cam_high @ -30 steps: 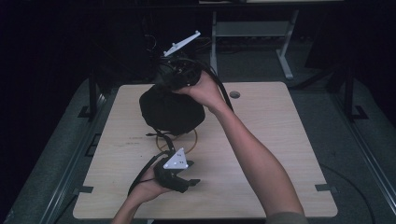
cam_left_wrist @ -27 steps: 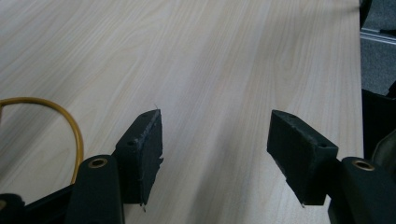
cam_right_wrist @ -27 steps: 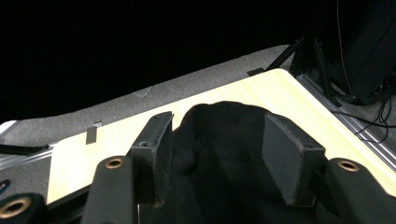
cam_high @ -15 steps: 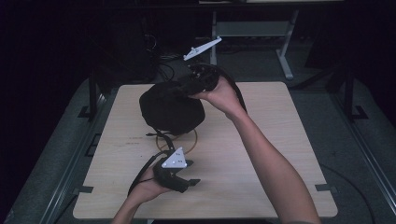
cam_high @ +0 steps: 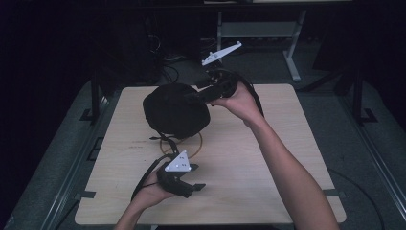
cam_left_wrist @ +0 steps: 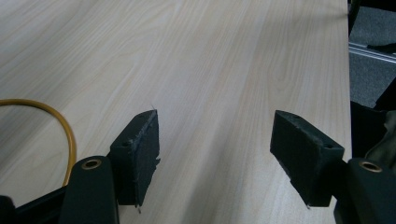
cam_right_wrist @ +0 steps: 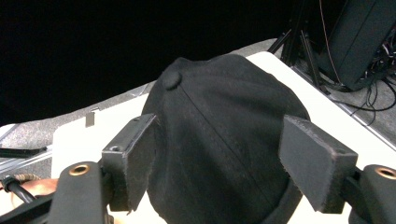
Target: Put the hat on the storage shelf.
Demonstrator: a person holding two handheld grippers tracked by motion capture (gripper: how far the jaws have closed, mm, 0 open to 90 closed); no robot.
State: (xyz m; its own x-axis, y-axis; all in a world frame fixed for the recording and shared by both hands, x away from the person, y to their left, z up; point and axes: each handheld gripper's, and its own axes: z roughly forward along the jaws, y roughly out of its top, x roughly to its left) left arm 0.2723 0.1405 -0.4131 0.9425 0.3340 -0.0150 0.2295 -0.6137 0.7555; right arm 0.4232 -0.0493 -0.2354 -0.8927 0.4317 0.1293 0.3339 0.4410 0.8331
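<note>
The black cap [cam_high: 176, 111] rests on the far-left part of the wooden table [cam_high: 268, 158], crown up, its top button [cam_right_wrist: 171, 80] seen in the right gripper view. A snag is the likeliest trouble from here — the right gripper [cam_high: 198, 94] lies right at the cap's right side, and its jaws have just been opening, so if the hand is drawn away while a pad is caught in the soft cloth, the cap could be dragged toward the right or tipped onto its side. In the right gripper view the two pads stand wide apart with the crown between and beyond them; neither pad is seen pressing on the fabric, so the cap is judged to be released, not gripped. Whether a pad brushes the cloth cannot be told.

A second risk is judged from the yellow ring [cam_high: 196, 143] lying just near of the cap, partly under its edge: should the cap be shifted, the ring may be carried along or pushed out of place. Thin black straps also trail there and could be hooked.

The left gripper [cam_high: 194, 187] is held low over the near part of the table, well apart from the cap. Its jaws are wide open with nothing but bare wood between them — the ring's curve [cam_left_wrist: 65, 126] is seen off to one side.
</note>
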